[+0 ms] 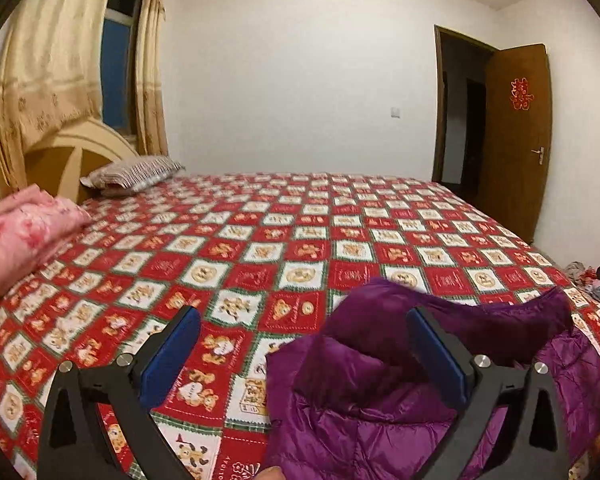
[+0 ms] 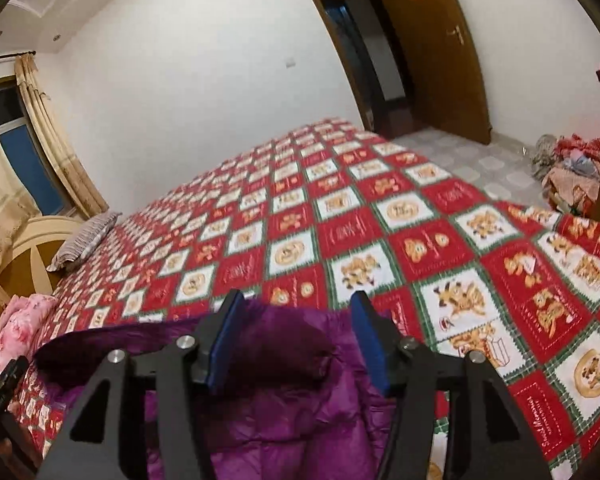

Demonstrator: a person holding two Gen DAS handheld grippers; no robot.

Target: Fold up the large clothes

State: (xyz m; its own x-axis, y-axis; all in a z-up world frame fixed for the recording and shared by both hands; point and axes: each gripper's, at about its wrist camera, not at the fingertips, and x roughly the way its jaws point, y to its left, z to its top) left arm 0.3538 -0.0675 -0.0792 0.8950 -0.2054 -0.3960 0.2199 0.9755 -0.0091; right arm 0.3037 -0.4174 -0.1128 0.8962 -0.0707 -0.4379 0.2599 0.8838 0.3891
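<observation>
I have the purple puffer jacket [image 1: 440, 392] lying on the bed [image 1: 300, 240] at its near edge. My left gripper [image 1: 304, 354] has its fingers spread wide, holding nothing; my right gripper [image 2: 296, 344] is about half open over the fabric, gripping nothing. I judge 1 fold just released. Next I need fresh holds on the jacket's edges.
</observation>
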